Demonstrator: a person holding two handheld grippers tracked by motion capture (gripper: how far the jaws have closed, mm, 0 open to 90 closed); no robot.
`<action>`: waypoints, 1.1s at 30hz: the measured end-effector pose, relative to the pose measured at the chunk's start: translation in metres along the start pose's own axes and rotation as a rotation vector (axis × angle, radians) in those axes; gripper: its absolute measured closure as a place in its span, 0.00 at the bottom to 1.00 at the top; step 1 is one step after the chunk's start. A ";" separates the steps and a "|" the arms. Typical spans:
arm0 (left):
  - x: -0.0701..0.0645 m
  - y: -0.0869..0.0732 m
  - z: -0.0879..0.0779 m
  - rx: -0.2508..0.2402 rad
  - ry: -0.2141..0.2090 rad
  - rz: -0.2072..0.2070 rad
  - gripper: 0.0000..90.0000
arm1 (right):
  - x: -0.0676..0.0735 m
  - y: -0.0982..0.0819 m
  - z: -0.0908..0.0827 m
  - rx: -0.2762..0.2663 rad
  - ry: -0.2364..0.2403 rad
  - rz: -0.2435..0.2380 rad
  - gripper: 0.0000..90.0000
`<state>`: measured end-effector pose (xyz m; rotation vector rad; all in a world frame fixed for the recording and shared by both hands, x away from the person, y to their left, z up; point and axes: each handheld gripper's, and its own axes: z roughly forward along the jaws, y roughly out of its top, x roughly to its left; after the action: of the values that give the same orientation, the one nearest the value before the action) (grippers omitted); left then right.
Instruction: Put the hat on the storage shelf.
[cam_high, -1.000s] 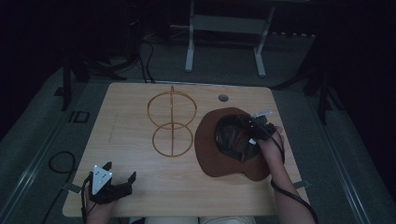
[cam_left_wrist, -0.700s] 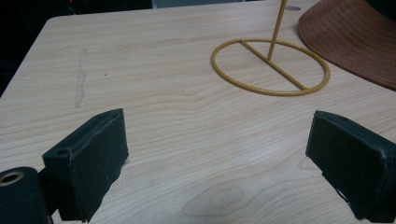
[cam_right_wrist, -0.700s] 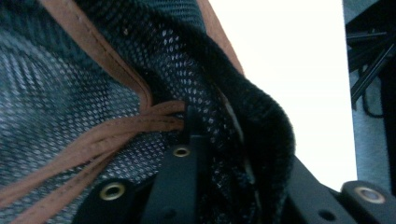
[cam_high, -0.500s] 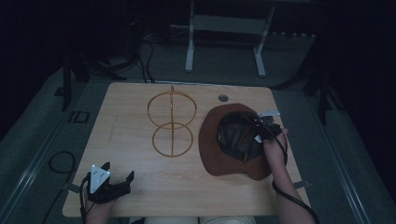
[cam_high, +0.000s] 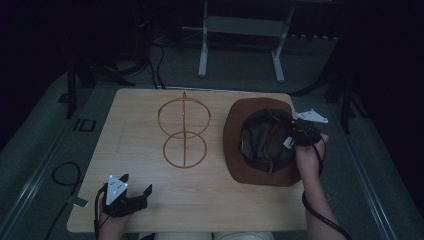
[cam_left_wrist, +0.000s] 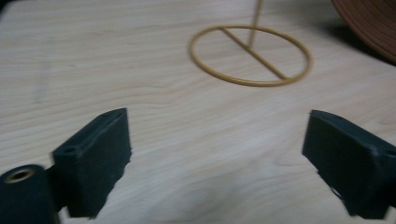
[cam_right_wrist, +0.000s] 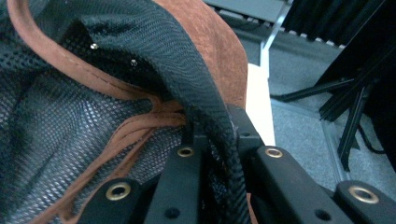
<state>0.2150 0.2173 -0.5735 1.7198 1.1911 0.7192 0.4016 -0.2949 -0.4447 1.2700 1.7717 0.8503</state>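
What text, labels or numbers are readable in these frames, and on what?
None can be read.
Small white tag on the right gripper, by the brown hat: too small to tell whether it bears any print.
Grey three-cornered plate on the left gripper: dots, no lettering.
Gold wire stand, wooden table, hat's black mesh lining: no visible markings.
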 end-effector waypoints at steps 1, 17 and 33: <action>-0.003 0.000 0.002 0.013 -0.014 0.019 0.13 | -0.001 0.000 -0.004 -0.010 0.007 0.003 0.94; -0.044 0.026 0.053 0.107 -0.191 0.109 0.16 | -0.003 -0.008 -0.024 -0.016 0.013 0.019 0.94; -0.088 0.071 0.096 0.128 -0.325 0.160 0.16 | -0.002 -0.004 -0.038 -0.045 0.032 0.027 0.94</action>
<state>0.2921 0.0930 -0.5481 1.9678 0.8986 0.4398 0.3670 -0.3009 -0.4302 1.2606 1.7543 0.9252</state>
